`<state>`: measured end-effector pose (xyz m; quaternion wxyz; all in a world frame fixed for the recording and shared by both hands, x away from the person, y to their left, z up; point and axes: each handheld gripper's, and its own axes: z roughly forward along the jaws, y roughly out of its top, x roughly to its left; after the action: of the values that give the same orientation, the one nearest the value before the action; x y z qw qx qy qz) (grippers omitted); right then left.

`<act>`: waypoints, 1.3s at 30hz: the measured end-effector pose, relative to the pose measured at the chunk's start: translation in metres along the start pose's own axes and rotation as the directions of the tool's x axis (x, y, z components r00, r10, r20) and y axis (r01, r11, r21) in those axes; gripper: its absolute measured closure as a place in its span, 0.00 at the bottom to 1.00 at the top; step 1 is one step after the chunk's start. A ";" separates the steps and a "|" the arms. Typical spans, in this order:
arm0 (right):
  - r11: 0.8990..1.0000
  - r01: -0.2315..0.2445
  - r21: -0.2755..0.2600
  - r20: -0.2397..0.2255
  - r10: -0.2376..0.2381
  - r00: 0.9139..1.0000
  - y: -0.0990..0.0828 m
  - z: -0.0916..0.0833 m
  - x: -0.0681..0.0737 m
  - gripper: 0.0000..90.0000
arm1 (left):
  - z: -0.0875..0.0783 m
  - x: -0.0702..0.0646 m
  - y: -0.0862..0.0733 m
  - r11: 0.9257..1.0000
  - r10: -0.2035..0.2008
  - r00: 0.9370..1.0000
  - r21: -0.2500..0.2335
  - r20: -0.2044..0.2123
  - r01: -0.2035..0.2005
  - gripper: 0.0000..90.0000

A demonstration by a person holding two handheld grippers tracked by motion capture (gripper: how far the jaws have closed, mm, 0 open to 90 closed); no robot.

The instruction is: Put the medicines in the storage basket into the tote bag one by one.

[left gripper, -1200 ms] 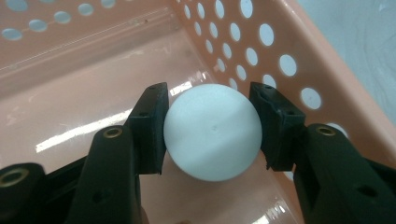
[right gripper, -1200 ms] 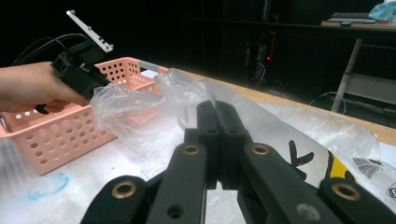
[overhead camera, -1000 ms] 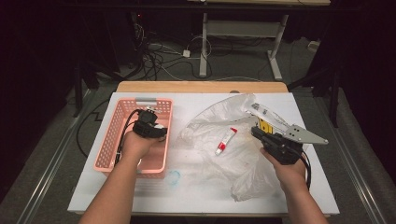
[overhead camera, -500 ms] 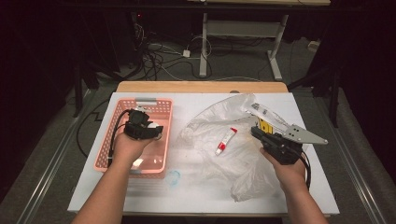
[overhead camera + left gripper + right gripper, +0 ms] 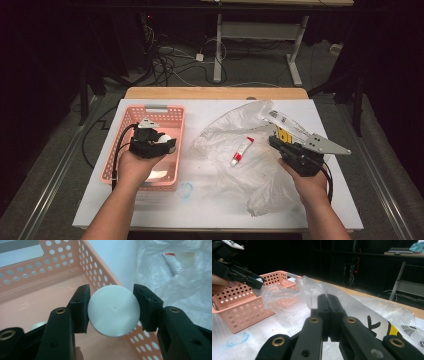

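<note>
Nearest the person, the right gripper (image 5: 278, 142) has its jaws closed flat on a fold of the clear plastic bag (image 5: 250, 160), pinning it beside the pink basket (image 5: 131, 116). Further in, the left gripper (image 5: 167, 145) clamps a round white lid (image 5: 113, 310), held above the basket's floor. Judging by this, unpacking is partway: a red-capped tube (image 5: 241, 151) remains on the bag.

A plain white round lid (image 5: 114, 312) sits between black claw jaws. The basket (image 5: 131, 121) is salmon pink, dotted with holes. The bag (image 5: 260, 170) is clear; the tube (image 5: 241, 151) white with red.
</note>
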<state>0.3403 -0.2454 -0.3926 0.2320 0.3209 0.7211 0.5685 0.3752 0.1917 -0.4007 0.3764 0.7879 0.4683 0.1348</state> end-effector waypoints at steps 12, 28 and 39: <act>1.000 0.003 0.000 -0.002 -0.003 1.000 0.000 0.000 0.002 1.00 | -0.020 -0.019 -0.021 0.997 0.034 0.999 -0.069 0.005 -0.034 0.54; 1.000 0.009 0.008 -0.012 -0.009 1.000 0.000 0.001 0.004 1.00 | -0.036 -0.028 -0.044 0.989 0.031 0.999 -0.144 0.007 -0.030 0.54; 1.000 0.007 0.007 -0.012 -0.007 1.000 -0.001 0.000 0.004 1.00 | -0.049 -0.050 -0.037 0.978 0.083 0.996 -0.197 0.040 -0.074 0.54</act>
<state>0.3375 -0.2427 -0.3930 0.2286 0.3158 0.7257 0.5669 0.2977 0.1824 -0.3866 0.4575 0.7680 0.4122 0.1760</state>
